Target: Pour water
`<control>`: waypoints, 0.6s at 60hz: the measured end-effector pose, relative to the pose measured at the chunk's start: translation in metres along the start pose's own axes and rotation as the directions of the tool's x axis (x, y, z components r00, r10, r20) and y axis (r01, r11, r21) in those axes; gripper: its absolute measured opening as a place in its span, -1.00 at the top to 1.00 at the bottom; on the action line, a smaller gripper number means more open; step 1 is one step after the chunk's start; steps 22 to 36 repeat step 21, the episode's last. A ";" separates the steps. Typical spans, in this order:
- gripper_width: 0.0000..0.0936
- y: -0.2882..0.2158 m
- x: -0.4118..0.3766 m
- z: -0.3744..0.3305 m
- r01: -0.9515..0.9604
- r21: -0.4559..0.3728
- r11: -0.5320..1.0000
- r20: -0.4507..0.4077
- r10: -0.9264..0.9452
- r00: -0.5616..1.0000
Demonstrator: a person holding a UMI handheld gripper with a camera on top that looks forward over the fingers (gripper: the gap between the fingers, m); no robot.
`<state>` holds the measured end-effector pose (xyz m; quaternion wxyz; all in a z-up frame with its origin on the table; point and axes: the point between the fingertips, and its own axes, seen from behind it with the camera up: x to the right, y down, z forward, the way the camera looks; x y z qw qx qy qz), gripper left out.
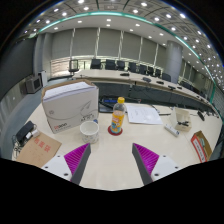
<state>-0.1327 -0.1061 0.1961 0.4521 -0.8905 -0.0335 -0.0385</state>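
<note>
A: Status? Near to far.

B: Two-finger gripper with purple pads [111,160] spread wide, holding nothing, hovering over the pale wooden table [110,168]. Just ahead: small white paper cup [89,129], upright, and right beside it the clear plastic bottle with yellow cap and orange label [117,117] (probably the water source). Paired for pouring, I'd guess.

A: Obstructions?

B: Large white cardboard box [70,104] behind the cup, loose white papers [142,114] right of the bottle, brown cardboard piece [40,149] off left. Approach looks clear.
</note>
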 end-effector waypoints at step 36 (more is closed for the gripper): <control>-0.83 0.019 0.013 -0.050 0.014 -0.007 1.000 -0.058 -0.014 0.998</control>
